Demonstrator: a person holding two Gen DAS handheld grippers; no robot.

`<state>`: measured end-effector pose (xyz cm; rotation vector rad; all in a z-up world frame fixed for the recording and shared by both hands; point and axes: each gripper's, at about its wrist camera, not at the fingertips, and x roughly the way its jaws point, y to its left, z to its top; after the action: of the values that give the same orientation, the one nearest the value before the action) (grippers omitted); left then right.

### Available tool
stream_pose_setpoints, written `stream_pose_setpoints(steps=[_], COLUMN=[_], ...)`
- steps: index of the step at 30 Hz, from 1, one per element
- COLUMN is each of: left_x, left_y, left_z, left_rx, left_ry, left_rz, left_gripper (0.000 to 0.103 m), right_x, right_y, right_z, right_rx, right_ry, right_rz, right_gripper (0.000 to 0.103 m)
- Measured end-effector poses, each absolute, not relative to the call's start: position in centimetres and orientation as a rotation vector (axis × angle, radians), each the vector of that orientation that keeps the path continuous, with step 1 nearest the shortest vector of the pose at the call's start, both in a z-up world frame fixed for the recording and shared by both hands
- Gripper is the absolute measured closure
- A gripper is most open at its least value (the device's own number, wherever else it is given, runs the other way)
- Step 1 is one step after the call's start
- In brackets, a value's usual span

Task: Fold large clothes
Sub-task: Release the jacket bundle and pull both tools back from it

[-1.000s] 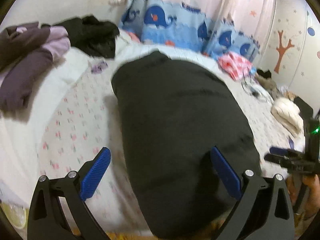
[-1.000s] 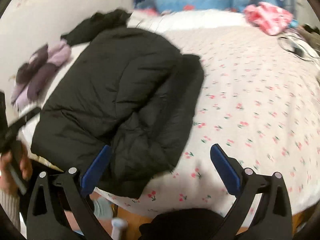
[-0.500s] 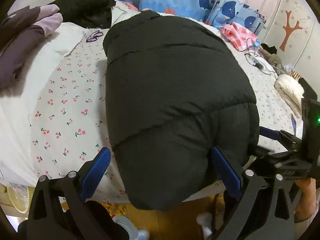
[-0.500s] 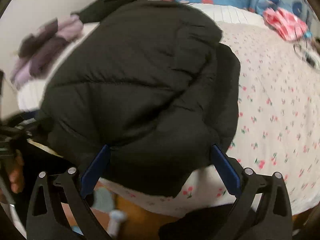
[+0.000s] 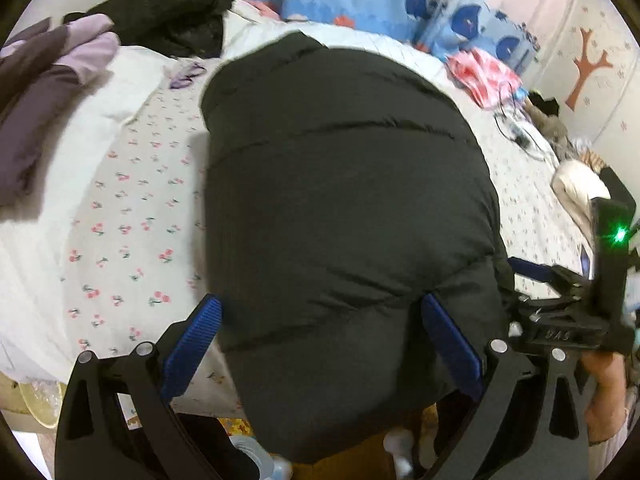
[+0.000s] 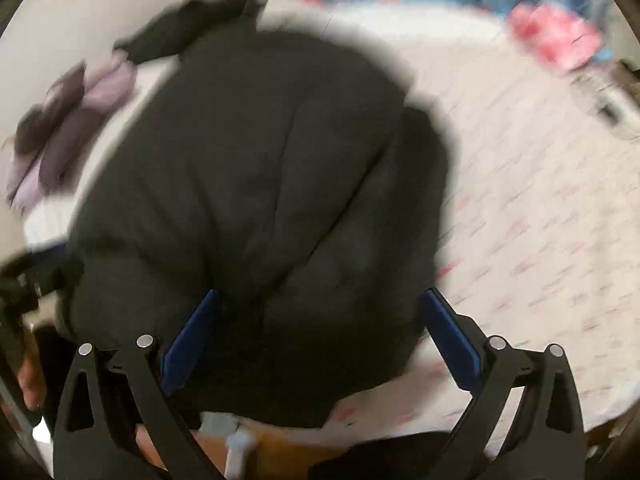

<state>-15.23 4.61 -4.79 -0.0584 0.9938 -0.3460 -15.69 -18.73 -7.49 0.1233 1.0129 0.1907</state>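
Observation:
A black puffer jacket [image 5: 340,208] lies folded lengthwise on the cherry-print bedsheet [image 5: 132,216], its near end hanging over the bed's front edge. My left gripper [image 5: 320,340] is open, its blue pads either side of the jacket's near end, holding nothing. My right gripper [image 6: 320,336] is open over the same end of the jacket [image 6: 260,200], seen from its right side; this view is blurred by motion. The right gripper also shows in the left wrist view [image 5: 560,304] at the jacket's right edge, and the left gripper's body [image 6: 20,288] sits at the jacket's left edge.
Purple clothes [image 5: 44,92] and a black garment [image 5: 168,12] lie at the bed's far left. A pink cloth [image 5: 484,76], cables [image 5: 520,136] and a cream bundle [image 5: 576,188] lie on the right. Whale-print curtains [image 5: 380,4] hang behind. The wooden floor [image 6: 276,448] shows below the bed edge.
Both grippers have come in low at the jacket's near end from either side, the right one swinging left over it. Both stay open.

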Motion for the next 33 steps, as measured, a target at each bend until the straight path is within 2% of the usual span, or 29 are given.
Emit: stream_pose_setpoints(steps=[4, 11, 13, 17, 21, 26, 33], left_x=[-14.7, -9.4, -7.6, -4.7, -5.0, -8.3, -14.5], left_y=[5.8, 7.8, 7.4, 5.8, 4.9, 4.1, 3.3], left_z=[-4.2, -1.7, -2.1, -5.3, -5.8, -3.2, -0.8], left_rx=[-0.1, -0.158, -0.149, -0.148, -0.102, 0.038, 0.106], left_ry=[0.978, 0.931, 0.947, 1.041, 1.061, 1.0, 0.918], left_rz=[-0.375, -0.328, -0.326, -0.342, -0.323, -0.246, -0.183], left_gripper=[0.007, 0.007, 0.007, 0.007, 0.006, 0.006, 0.007], right_x=[-15.5, -8.7, -6.8, -4.4, -5.9, -12.0, -17.9], right_y=[-20.6, -21.9, -21.7, -19.7, -21.4, -20.7, -17.9], right_z=[-4.9, 0.9, -0.1, -5.9, -5.2, -0.7, -1.1], right_rx=[0.189, 0.18, 0.208, 0.108, 0.183, 0.093, -0.01], right_ry=[0.921, 0.805, 0.855, 1.026, 1.049, 0.913, 0.932], right_rz=[0.159, -0.054, -0.006, 0.037, 0.015, 0.014, 0.048], right_gripper=[0.006, 0.006, 0.006, 0.007, 0.006, 0.007, 0.007])
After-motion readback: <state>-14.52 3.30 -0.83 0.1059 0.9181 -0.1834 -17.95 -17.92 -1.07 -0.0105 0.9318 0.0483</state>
